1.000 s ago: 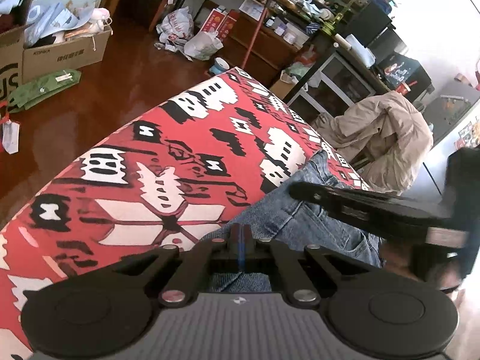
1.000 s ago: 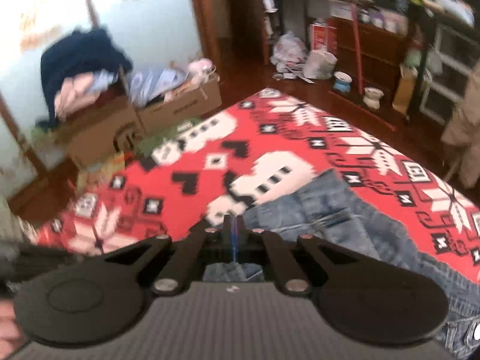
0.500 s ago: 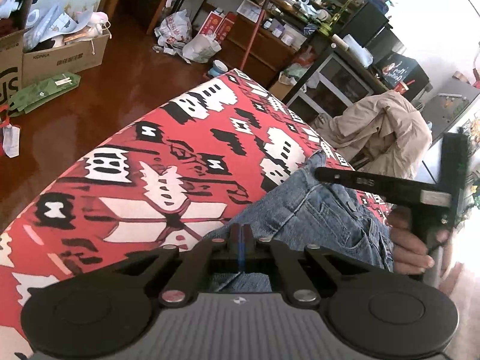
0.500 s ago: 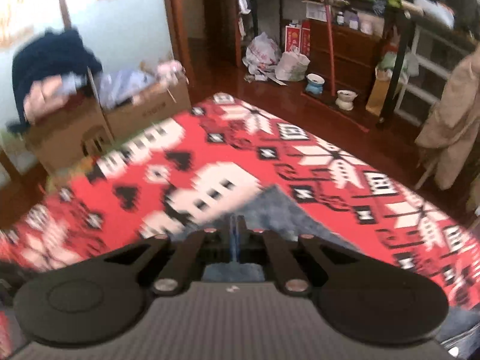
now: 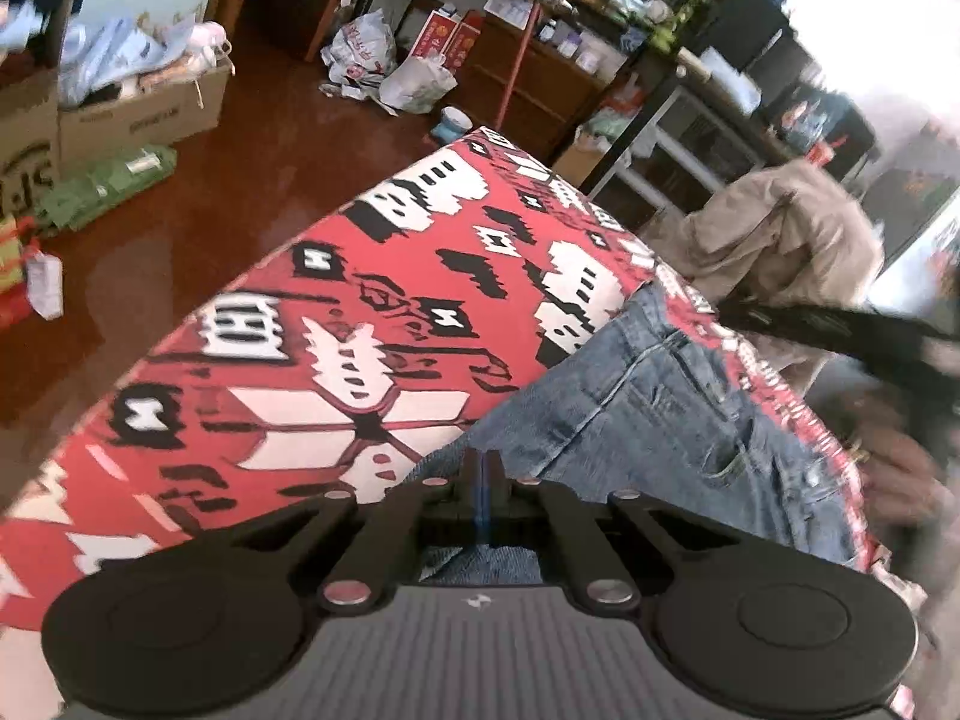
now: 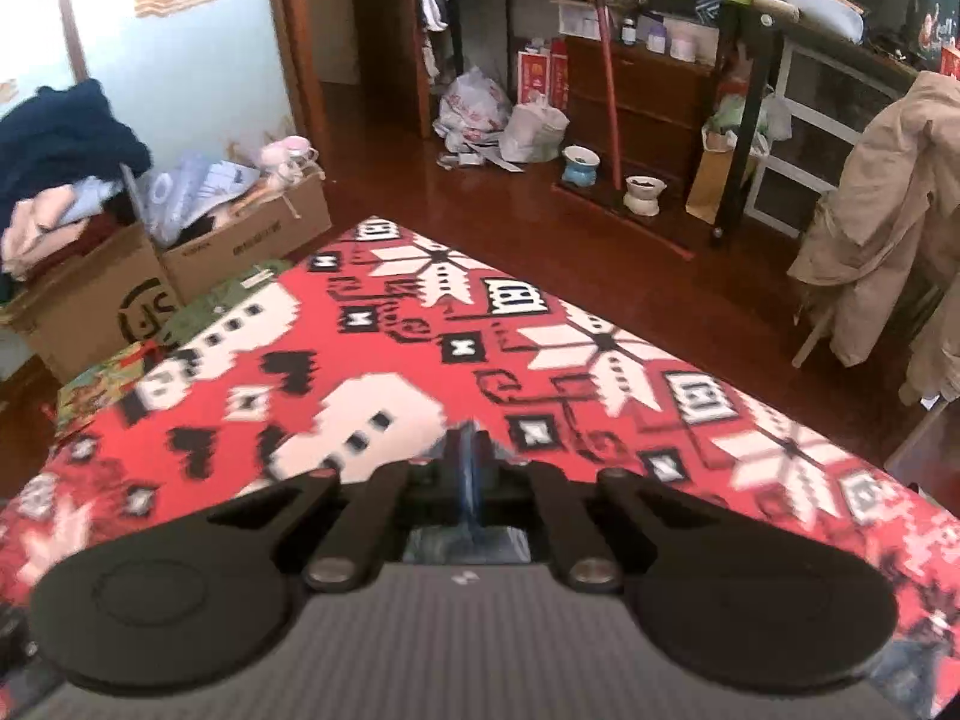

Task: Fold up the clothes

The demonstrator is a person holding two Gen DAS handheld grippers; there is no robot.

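Gripping blue denim jeans [image 5: 660, 414] with jaws pressed together on the fabric's near edge, left gripper [image 5: 480, 480] angled down over a table draped in a red, black and white patterned cloth [image 5: 336, 360], the jeans spread across the cloth's right half toward its far edge. Pointing steeply down at the same cloth [image 6: 420, 360], right gripper [image 6: 471, 468] with jaws easing apart and a pinch of blue denim [image 6: 468, 534] between the tips. Blurred at the right edge of the left view, a bare hand [image 5: 900, 474] wrapped around the other tool's dark handle beside the table.
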